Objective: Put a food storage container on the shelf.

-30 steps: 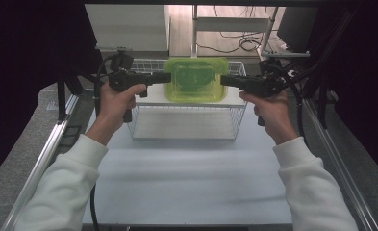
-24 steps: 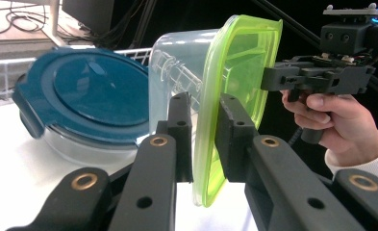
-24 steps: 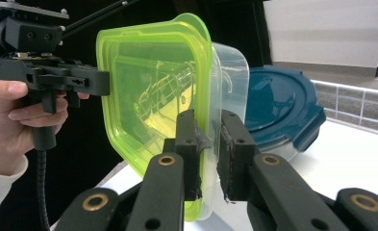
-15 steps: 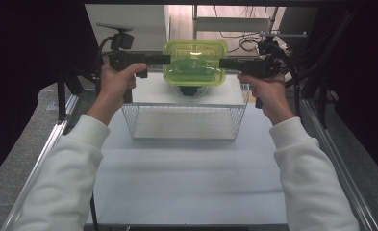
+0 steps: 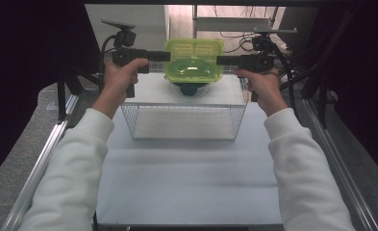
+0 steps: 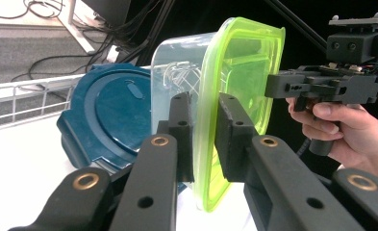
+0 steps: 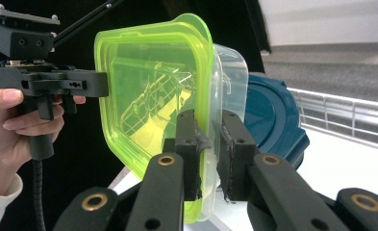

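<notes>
A white bench [image 5: 186, 183] is sitting between dark curtains, with cables lying on the floor beyond it. At its far end a wire basket [image 5: 184, 120] is standing, and a dark blue lid [image 6: 107, 115] is resting behind it. The person is holding a clear container with a lime-green lid [image 5: 194, 60] in the air above the blue lid, past the basket's far wall. The left gripper [image 6: 203, 139] is pinching the rim on one side, its fingers [image 6: 181, 130] closing on the green edge; the right gripper [image 7: 209, 149] is clamping the opposite rim the same way. Since each grip is catching only a thin lip, doing this carry well probably means keeping both hands level and moving together, so the container is neither twisting nor being pulled apart. Squeezing harder could be popping the lid loose; a steady, equal pressure seems safer.
</notes>
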